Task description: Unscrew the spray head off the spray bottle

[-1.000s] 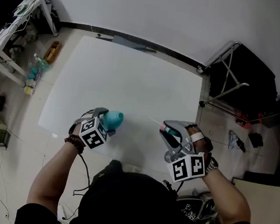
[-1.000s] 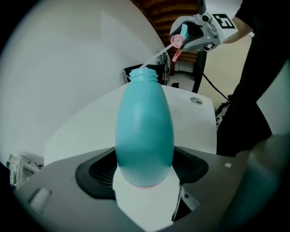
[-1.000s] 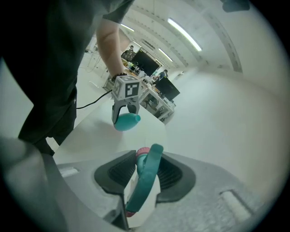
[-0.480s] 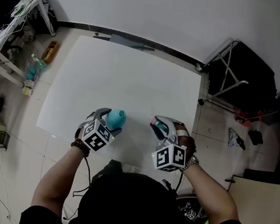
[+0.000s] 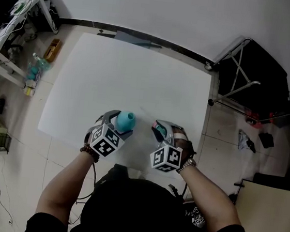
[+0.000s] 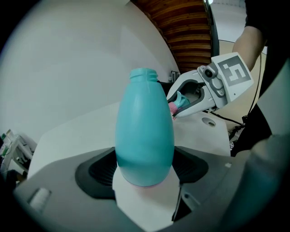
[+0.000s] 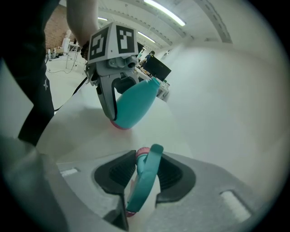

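Observation:
A teal spray bottle (image 6: 145, 136) with an open, headless neck sits between the jaws of my left gripper (image 5: 119, 126), which is shut on its lower body. In the head view the bottle (image 5: 125, 120) tilts over the near part of the white table (image 5: 133, 80). My right gripper (image 5: 160, 132) is shut on the teal and pink spray head (image 7: 144, 179), held apart from the bottle. From the right gripper view the bottle (image 7: 133, 106) hangs in the left gripper, tilted, its pink base close above the table. The left gripper view shows the spray head (image 6: 177, 102) in the right gripper's jaws just right of the bottle.
The white table ends just in front of the person. A black folding stand (image 5: 254, 73) is to the right of the table. Shelves with bottles and clutter (image 5: 24, 36) stand at the left on the tiled floor.
My right gripper has sunk and come in leftward toward the bottle with the spray head. The left gripper has shifted a little to the right, and the bottle has turned more upright.

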Motion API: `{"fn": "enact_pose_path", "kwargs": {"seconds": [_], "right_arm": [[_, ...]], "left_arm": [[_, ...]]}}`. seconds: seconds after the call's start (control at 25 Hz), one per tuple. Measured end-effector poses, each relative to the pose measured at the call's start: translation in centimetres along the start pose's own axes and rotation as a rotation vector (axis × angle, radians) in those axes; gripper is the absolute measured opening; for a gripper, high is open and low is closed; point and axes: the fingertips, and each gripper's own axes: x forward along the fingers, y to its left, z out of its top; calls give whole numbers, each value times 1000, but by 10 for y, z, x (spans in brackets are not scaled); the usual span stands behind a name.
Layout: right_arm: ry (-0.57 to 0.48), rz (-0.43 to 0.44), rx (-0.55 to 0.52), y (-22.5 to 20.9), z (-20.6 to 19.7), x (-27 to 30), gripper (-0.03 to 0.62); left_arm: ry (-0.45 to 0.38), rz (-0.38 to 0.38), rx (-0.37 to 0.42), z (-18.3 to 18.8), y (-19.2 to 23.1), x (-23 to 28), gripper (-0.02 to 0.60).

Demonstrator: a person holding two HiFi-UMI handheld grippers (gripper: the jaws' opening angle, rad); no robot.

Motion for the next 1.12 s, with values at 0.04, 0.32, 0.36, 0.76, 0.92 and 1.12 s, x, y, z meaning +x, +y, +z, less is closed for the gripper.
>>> {"fn": "enact_pose_path", "kwargs": {"seconds": [0.04, 0.32, 0.36, 0.76, 0.92, 1.12], "right_arm": [[4, 1, 2, 2, -2, 3, 123], [14, 19, 13, 14, -5, 17, 123], [13, 22, 15, 15, -4, 18, 123], [10, 37, -33, 26, 4, 26, 124], [7, 43, -76, 33, 6, 27, 124], [26, 65, -110, 45, 4, 29, 129]], "left_arm": [[-3, 1, -1, -1, 0, 1, 407], [-42, 6, 4, 1, -3, 6, 407], [-46, 7, 4, 1, -3, 7, 407], [-51, 9, 2, -11, -6, 8, 408], [-54, 8, 2, -15, -9, 9, 410], [-53, 7, 8, -15, -9, 9, 414]]}}
